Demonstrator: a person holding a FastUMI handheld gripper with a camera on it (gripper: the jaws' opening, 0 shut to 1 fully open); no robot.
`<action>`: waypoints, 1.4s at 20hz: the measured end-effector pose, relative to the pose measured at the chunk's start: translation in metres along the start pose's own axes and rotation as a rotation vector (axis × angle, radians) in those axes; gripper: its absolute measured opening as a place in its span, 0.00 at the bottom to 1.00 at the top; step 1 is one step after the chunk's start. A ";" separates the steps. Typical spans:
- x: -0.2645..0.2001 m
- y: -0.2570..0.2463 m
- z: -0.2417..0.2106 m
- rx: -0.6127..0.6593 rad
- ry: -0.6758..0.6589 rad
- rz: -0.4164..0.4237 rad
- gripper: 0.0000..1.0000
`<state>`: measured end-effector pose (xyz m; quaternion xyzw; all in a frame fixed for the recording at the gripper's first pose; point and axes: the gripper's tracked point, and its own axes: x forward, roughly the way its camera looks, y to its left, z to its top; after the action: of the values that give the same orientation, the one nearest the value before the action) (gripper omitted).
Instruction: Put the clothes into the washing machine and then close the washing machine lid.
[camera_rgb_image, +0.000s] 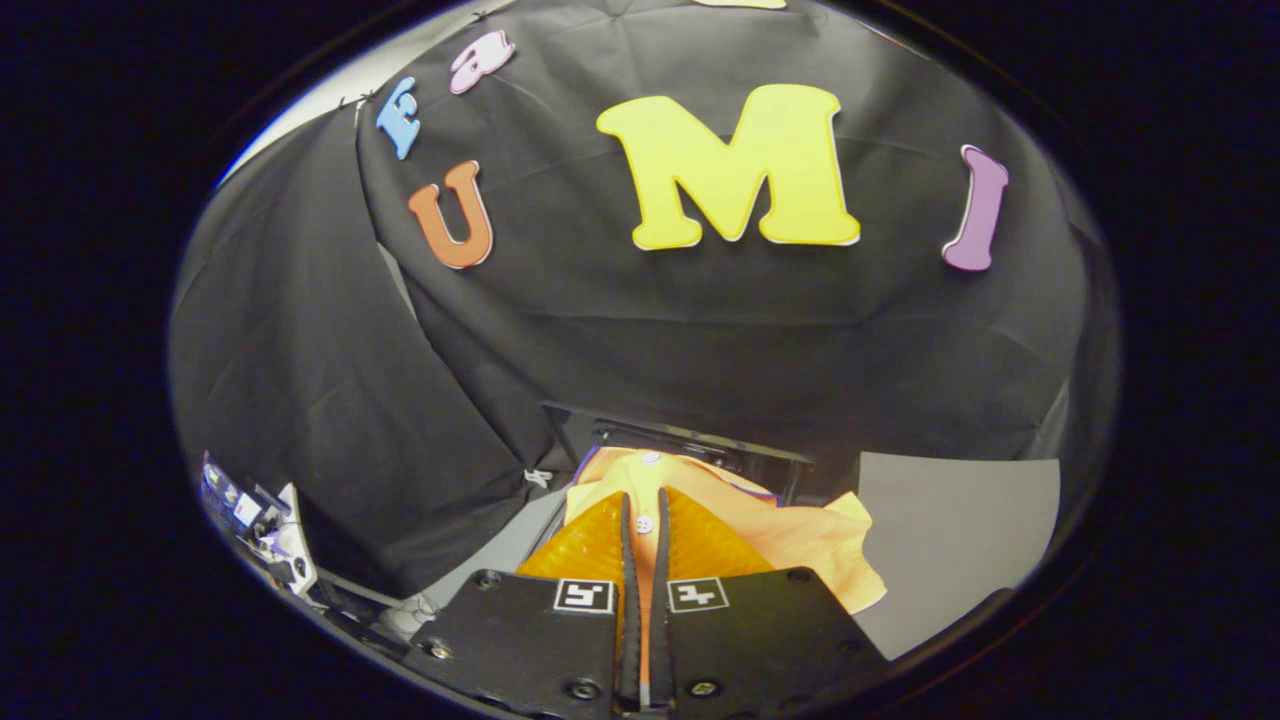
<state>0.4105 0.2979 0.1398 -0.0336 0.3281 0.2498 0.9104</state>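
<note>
Two fingers (615, 535) nearly closed, orange garment (800, 540) pinched between and draped just ahead. Carry step judged in hand. Dark machine opening (700, 445) seen beyond; lowering and release called for next.

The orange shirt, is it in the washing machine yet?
Not yet. The hand-held gripper is shut on the orange shirt, which hangs between and beyond its fingers over the grey surface. Still left: dropping it into the machine and closing the lid.

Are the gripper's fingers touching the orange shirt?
Touching. In the gripper view both fingers press orange shirt cloth between them.
</note>
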 end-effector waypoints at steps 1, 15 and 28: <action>0.004 0.003 -0.001 -0.003 0.005 0.006 0.07; 0.078 0.027 -0.041 0.018 0.107 0.040 0.07; 0.156 0.013 -0.128 0.102 0.223 -0.025 0.07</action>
<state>0.4330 0.3474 -0.0545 -0.0192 0.4392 0.2161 0.8718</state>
